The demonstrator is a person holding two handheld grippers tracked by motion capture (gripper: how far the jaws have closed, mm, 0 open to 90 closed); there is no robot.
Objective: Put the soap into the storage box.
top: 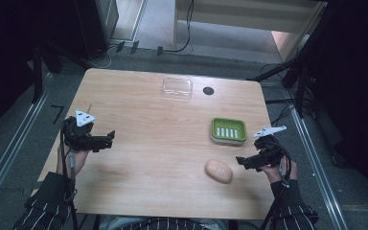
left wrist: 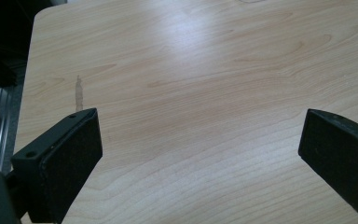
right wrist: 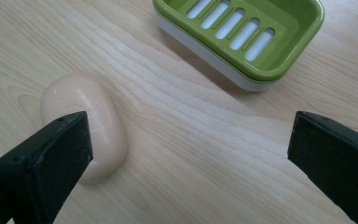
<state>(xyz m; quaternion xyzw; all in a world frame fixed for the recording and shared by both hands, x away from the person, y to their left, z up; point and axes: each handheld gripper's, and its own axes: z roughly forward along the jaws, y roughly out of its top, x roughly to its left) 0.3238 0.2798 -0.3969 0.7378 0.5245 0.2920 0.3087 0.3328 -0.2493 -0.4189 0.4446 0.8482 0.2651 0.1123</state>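
A peach oval soap bar (top: 219,171) (right wrist: 86,126) lies on the wooden table (top: 153,143) near the front right. Behind it sits a green slotted soap dish (top: 228,130) (right wrist: 242,32) on a white base, with nothing in it. My right gripper (top: 243,162) (right wrist: 186,154) hovers open just right of the soap, its left jaw overlapping the soap's edge in the right gripper view. My left gripper (top: 106,140) (left wrist: 196,154) is open over bare wood at the table's left side, with nothing between its jaws.
A clear plastic lid or tray (top: 177,88) rests near the table's far edge, with a small black round disc (top: 208,90) to its right. Dark stands and cables surround the table. A small pale mark (left wrist: 79,93) shows on the wood.
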